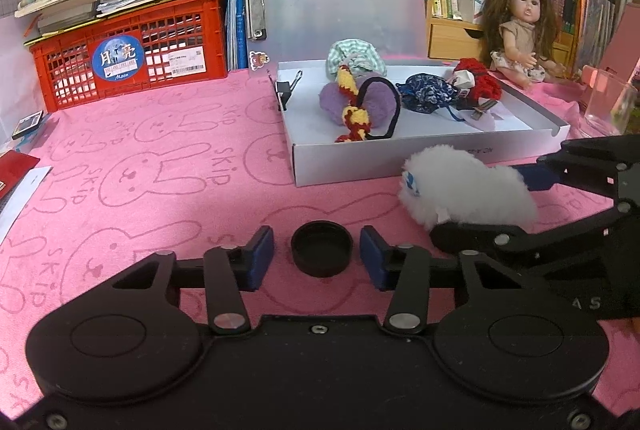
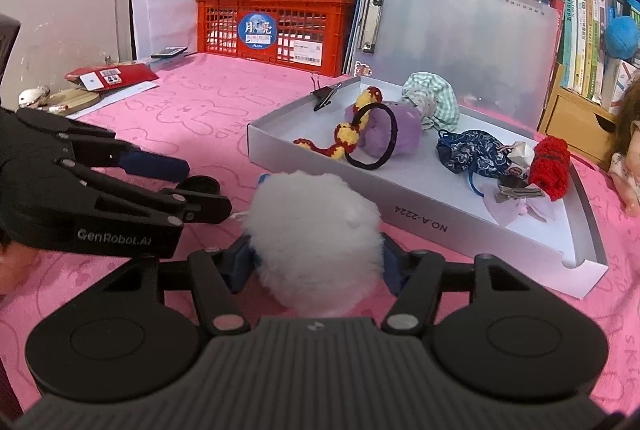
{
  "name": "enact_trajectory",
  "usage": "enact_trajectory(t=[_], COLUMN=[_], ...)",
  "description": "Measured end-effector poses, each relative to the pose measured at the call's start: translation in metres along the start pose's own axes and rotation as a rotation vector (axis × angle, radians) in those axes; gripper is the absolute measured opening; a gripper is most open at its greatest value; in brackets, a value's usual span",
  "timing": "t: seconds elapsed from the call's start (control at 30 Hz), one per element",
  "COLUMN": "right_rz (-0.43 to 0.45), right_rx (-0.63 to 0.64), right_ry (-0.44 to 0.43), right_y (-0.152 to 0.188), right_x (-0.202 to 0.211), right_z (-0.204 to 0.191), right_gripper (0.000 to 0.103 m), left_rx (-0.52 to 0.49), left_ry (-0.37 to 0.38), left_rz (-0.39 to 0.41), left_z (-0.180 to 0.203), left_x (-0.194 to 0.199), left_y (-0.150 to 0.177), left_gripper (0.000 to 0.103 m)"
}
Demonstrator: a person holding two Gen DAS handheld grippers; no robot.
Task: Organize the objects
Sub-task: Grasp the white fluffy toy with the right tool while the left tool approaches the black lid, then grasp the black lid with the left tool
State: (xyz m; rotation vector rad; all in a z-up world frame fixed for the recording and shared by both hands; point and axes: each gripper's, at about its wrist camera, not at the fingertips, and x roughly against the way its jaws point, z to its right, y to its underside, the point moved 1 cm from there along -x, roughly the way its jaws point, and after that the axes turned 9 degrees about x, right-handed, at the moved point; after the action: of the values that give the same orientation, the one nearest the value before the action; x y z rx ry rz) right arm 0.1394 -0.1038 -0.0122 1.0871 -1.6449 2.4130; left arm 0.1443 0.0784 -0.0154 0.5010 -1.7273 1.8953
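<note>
Pink bunny-print counter, cluttered bookshelves behind. Right tool clamps white fluffy pompom near front edge of shallow white box, likely destination. Left tool wide open, straddling black round cap, ungripped.

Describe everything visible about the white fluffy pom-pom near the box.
The white fluffy pom-pom is a round ball of long, soft-looking fur with a small blue-and-white tag at one end. It sits on the pink bunny-print cloth just in front of the white box, outside it. The right gripper has its jaws closed against both of its sides, pressing into the fur.
</note>
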Motion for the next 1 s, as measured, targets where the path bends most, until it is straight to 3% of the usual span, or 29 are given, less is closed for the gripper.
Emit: enact_trajectory(t=[0.13, 0.57, 0.8, 1.0], right_rz=[0.015, 0.013, 0.025, 0.071], right_rx=[-0.007, -0.032, -0.122, -0.084], right_ry=[0.013, 0.028, 0.021, 0.049], right_y=[0.0, 0.001, 0.003, -0.006], right_x=[0.003, 0.003, 0.011, 0.034], right_z=[0.001, 0.006, 0.022, 0.023], right_gripper=[0.066, 0.066, 0.065, 0.065], left_rx=[-0.01, 0.024, 0.042, 0.075], left_ry=[0.01, -0.021, -0.008, 0.03], left_rz=[0.015, 0.009, -0.008, -0.007], left_z=[0.005, 0.01, 0.013, 0.021], left_x=[0.004, 0.006, 0.011, 0.021], left_y=[0.005, 0.003, -0.004, -0.012], left_gripper=[0.031, 0.03, 0.03, 0.03])
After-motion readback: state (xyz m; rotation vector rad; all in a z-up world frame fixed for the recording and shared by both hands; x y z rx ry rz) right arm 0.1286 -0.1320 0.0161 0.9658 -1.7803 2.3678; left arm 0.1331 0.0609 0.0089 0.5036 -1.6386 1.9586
